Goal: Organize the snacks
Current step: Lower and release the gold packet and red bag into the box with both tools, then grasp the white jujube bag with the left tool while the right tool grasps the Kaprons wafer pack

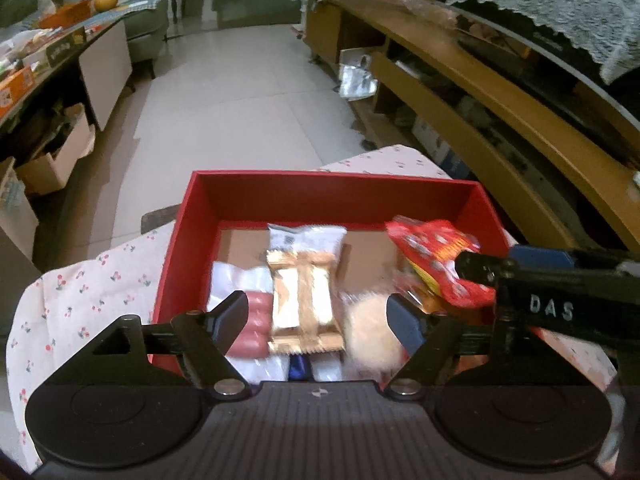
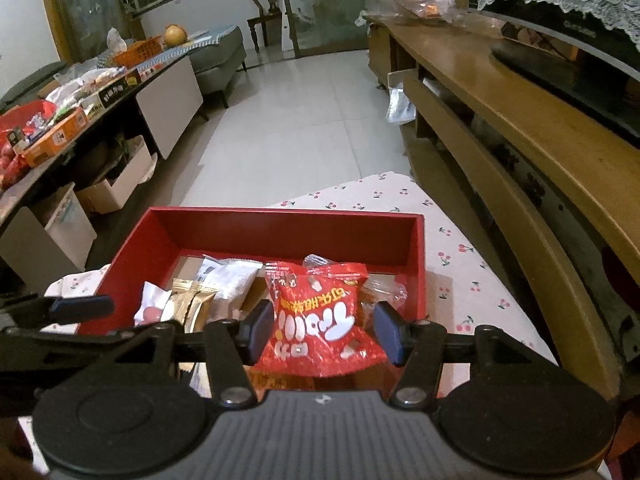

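A red box (image 1: 320,184) stands on a cherry-print cloth (image 1: 80,292). In it lie a gold packet (image 1: 304,300), a white packet (image 1: 308,238), pink sausages (image 1: 256,324) and a round pale cake (image 1: 372,328). My left gripper (image 1: 318,318) hangs open over the near end of the box, straddling the gold packet from above without pressing it. At the box's right side (image 2: 418,264) my right gripper (image 2: 322,330) is shut on a red snack packet (image 2: 320,320), held above the contents. In the left wrist view that red packet (image 1: 436,256) sits against one of the right gripper's fingers (image 1: 476,270).
A long wooden cabinet (image 2: 520,120) runs close along the right of the cloth-covered surface. To the left stands a low table (image 2: 168,92) piled with boxes and bags, with cartons beneath it. Pale tiled floor (image 2: 300,120) lies beyond the box.
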### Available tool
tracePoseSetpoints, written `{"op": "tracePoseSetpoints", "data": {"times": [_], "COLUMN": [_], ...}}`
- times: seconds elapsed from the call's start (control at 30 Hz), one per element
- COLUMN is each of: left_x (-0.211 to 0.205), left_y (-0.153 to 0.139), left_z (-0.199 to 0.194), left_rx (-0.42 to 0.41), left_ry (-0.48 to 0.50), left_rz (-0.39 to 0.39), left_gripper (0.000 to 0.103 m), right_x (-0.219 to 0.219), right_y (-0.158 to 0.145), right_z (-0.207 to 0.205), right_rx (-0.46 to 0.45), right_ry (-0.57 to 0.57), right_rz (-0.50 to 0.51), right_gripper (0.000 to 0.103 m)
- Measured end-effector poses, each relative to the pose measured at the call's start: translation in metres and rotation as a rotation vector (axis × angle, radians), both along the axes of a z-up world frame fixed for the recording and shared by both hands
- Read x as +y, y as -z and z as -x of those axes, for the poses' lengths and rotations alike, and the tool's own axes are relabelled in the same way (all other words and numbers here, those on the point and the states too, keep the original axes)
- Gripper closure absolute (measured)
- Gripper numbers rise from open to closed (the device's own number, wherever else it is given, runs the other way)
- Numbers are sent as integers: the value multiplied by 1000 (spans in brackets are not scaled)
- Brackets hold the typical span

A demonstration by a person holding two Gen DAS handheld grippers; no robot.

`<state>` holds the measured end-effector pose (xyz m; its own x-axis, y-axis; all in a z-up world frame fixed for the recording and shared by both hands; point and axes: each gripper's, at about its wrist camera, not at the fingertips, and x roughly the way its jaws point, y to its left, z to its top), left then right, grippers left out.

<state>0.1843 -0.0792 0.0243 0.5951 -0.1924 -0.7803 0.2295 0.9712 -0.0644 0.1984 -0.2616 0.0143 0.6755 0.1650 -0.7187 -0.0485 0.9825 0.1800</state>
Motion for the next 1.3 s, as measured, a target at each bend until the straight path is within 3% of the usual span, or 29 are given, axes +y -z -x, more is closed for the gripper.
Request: {"op": "tracePoseSetpoints", "data": {"times": [0.27, 0.5, 0.73, 0.8, 0.97, 1.17, 1.3], "left_x": [-17, -45, -57, -59, -53, -42, -32], "left_y": [7, 55, 90, 91, 86, 84, 80], "left_z": [46, 58, 52, 53, 56, 65, 72], "left_rx": [34, 148, 190, 174, 180, 199, 199], "left_ry": [101, 163, 163, 170, 164, 171, 174], "left_rz": [8, -64, -106, -140, -125, -112, -106], "left_gripper": [18, 18, 17, 21, 39, 40, 40], "right_x": [-28, -47, -47, -47, -49, -42, -28], "right_y": [-11, -6, 2, 6, 24, 55, 67], "right_z": [55, 104, 136, 144, 171, 187, 187], "right_rx": [0, 46, 93, 113, 185, 331, 374], "right_ry": [39, 61, 51, 56, 103, 128, 121], "right_rz": [-25, -72, -106, -102, -101, -141, -102], "right_gripper": [37, 37, 36, 36, 34, 32, 32]}}
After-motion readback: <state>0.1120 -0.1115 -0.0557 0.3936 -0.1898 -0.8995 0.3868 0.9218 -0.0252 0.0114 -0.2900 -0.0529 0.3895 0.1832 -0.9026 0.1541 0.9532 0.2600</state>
